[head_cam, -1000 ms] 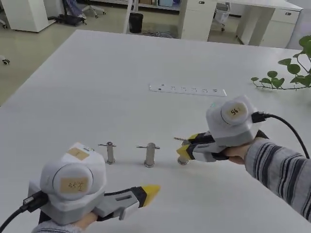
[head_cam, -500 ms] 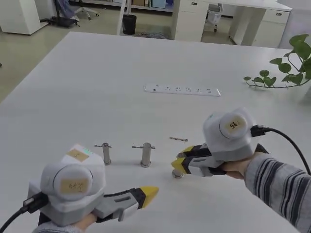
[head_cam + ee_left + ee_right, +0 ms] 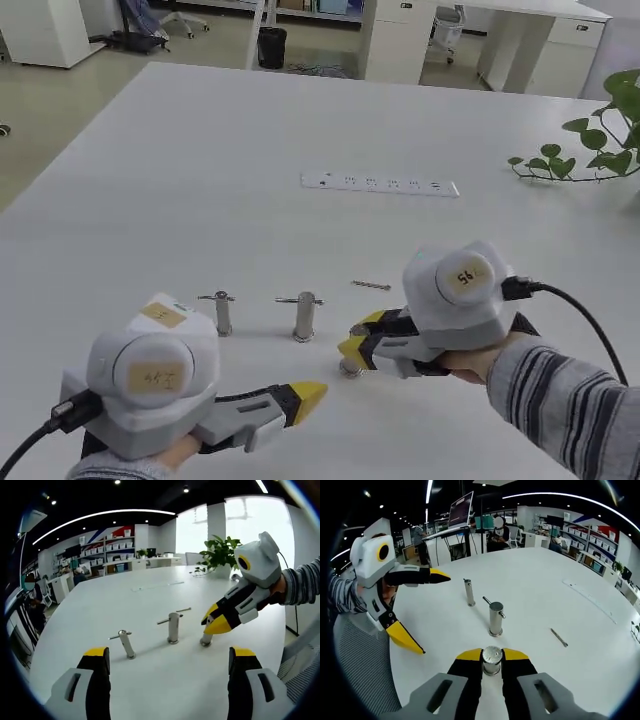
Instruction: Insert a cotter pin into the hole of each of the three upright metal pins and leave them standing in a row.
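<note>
Bright, even overhead light, soft shadows, sharp focus; gripper views bend at edges.

Silver pin (image 3: 492, 661), wht table (image 3: 200, 150), dk-grey striped sleeve (image 3: 570, 400).

Head view downward, gripper views low, seemingly opposed

A white table (image 3: 200, 150) is being shown spreading across most of the head view. A white power strip (image 3: 380, 184) is being seen lying flat on it, just above centre. Green plant leaves (image 3: 622, 98) are being shown reaching in at the right edge. Along the top, a black bin (image 3: 271, 47) is being seen standing on the floor, left of a white cabinet (image 3: 400, 40).
</note>
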